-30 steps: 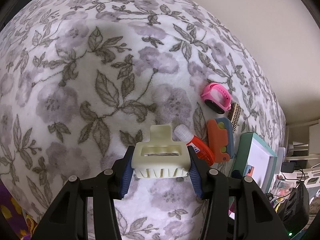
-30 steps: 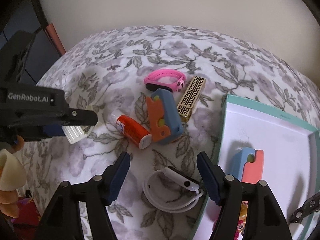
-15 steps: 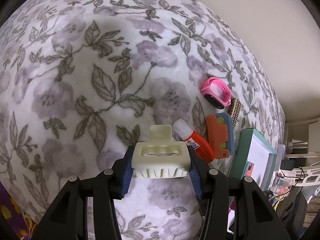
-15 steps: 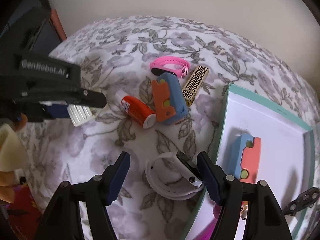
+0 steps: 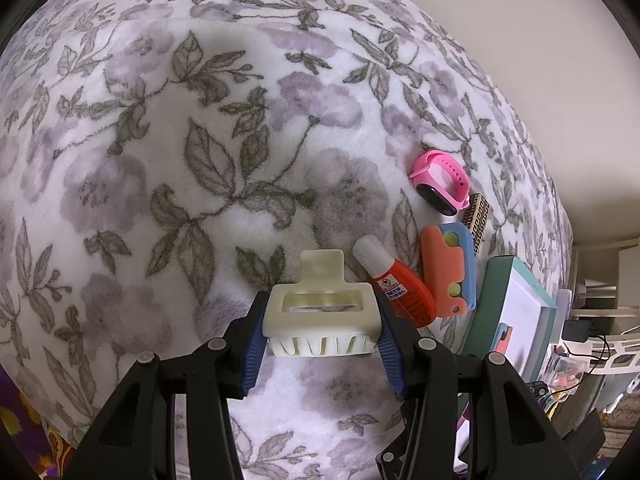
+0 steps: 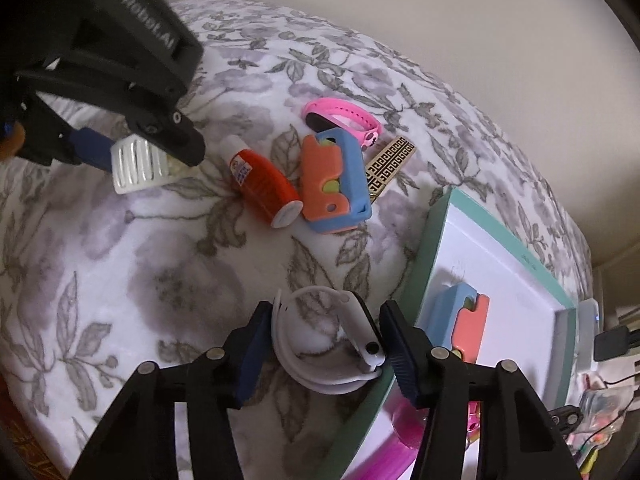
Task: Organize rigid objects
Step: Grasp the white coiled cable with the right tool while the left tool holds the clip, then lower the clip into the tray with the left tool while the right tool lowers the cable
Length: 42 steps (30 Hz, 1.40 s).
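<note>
My left gripper [image 5: 320, 344] is shut on a cream hair claw clip [image 5: 320, 312], held just above the floral blanket; it also shows in the right wrist view [image 6: 136, 164]. My right gripper [image 6: 322, 344] is open, its pads on either side of a white smartwatch [image 6: 332, 340] lying on the blanket. A red glue bottle [image 6: 260, 180], an orange-and-blue toy [image 6: 334, 180], a pink watch band [image 6: 344, 120] and a gold patterned bar [image 6: 390, 160] lie in a row. A teal-rimmed white box [image 6: 436, 240] holds another blue-and-orange toy [image 6: 464, 320].
The floral blanket [image 5: 160, 160] covers a rounded surface that drops off at the left and front. A plain wall [image 6: 440, 20] lies behind. Cables and clutter [image 5: 580, 360] sit beyond the box at the right. A pink object [image 6: 408, 424] lies below the box edge.
My right gripper has moved forward and down until its pads straddle the white smartwatch. My left gripper with the clip has shifted slightly, staying near the glue bottle.
</note>
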Available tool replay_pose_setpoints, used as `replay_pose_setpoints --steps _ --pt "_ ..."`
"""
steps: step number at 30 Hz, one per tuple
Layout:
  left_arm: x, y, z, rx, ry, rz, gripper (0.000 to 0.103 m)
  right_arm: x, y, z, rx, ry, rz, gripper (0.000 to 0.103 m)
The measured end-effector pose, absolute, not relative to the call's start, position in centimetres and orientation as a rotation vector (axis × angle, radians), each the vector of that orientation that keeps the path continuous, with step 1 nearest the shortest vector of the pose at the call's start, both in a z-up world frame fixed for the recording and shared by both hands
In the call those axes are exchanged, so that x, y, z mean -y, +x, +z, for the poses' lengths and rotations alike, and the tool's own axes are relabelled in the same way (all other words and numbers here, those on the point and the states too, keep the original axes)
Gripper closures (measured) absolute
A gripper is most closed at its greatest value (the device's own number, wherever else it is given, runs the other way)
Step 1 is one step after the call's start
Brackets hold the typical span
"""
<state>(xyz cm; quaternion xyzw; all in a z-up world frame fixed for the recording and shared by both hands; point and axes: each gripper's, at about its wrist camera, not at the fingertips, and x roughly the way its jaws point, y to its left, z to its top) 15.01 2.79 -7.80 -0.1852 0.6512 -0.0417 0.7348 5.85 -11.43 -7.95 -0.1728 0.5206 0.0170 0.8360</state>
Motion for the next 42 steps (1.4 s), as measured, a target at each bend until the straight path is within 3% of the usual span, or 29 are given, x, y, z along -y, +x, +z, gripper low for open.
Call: replay_pose_setpoints --steps 22,42 --pt "-0.8 15.1 -4.3 -1.304 -0.433 -0.210 0.051 15.7 6.2 -2.6 -0.998 -0.001 0.039 0.047" --pt "11.0 11.5 -1.1 -1.131 -0.184 -0.483 0.051 31.3 2.2 -0.2 -0.891 0.394 -0.306 0.047"
